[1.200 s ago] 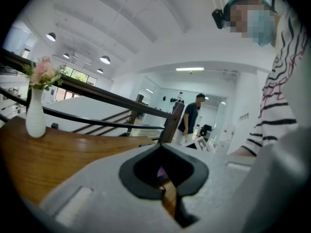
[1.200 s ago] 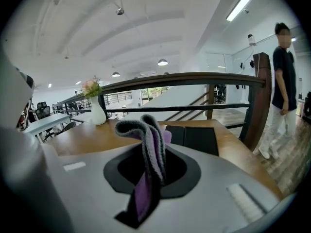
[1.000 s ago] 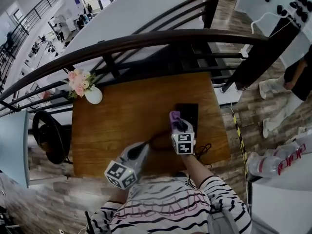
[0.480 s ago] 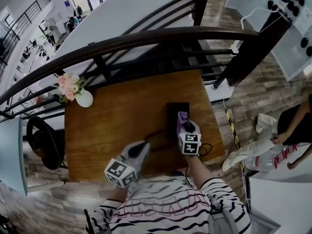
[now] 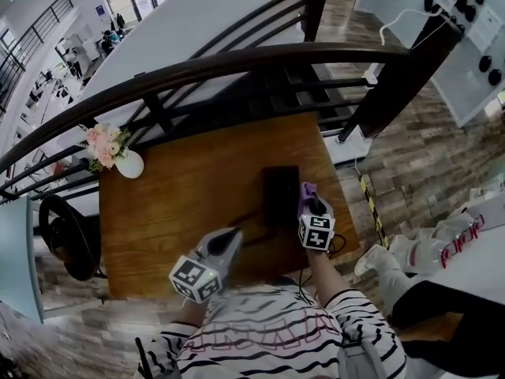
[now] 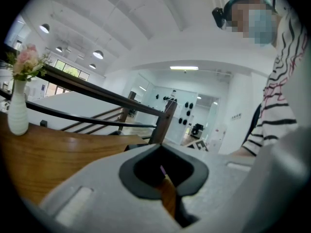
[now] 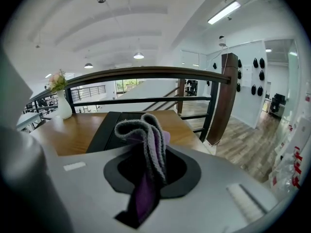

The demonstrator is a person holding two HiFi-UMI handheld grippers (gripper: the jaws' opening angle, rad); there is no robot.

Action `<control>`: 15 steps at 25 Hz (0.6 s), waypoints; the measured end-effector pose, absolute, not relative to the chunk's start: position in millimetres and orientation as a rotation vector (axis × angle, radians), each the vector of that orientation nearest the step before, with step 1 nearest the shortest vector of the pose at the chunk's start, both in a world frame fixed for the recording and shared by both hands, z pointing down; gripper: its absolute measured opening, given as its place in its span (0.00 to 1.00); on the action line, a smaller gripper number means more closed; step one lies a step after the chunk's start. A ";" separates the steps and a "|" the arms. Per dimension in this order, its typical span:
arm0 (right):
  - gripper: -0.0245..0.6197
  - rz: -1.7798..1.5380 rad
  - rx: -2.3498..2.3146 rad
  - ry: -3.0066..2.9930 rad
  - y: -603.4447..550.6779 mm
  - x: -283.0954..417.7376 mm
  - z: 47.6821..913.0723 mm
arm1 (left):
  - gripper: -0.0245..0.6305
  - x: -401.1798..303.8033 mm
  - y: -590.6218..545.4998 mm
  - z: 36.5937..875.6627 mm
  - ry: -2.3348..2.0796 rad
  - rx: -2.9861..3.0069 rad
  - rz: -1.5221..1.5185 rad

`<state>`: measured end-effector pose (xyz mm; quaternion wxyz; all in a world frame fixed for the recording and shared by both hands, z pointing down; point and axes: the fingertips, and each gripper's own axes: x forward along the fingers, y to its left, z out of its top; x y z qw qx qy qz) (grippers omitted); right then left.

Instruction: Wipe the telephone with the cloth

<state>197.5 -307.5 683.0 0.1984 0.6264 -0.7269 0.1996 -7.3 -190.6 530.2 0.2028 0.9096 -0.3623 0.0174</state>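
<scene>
Head view: the right gripper [image 5: 313, 205] carries the purple cloth [image 5: 306, 189] at its tip. The black telephone [image 5: 282, 194] lies on the wooden table [image 5: 181, 204] just beside the cloth, at its 9 o'clock. The left gripper [image 5: 229, 243] is at the telephone's 7 o'clock.

Left gripper view: the jaws are pressed together with nothing between them.

Right gripper view: the jaws clamp the folded cloth [image 7: 143, 130], and the telephone [image 7: 112, 128] lies at 11 o'clock.

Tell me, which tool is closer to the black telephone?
Right. The right tool sits at the right edge of the black telephone, gripping the purple cloth. The left tool is off to its left, clearly apart.
</scene>
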 end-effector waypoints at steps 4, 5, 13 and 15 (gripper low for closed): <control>0.12 0.541 1.728 -2.079 -302.7 184.7 675.1 | 0.04 -9.0 -189.9 529.1 -1.014 2.540 0.045; 0.12 0.525 1.716 -2.098 -300.7 178.1 671.3 | 0.04 -11.1 -189.4 529.0 -1.019 2.539 0.045; 0.12 0.431 1.524 -2.274 -270.0 98.3 656.3 | 0.04 -29.3 -183.7 529.7 -1.058 2.525 0.046; 0.12 0.432 1.472 -2.299 -264.0 76.7 661.5 | 0.04 -34.2 -182.3 528.9 -1.063 2.524 0.050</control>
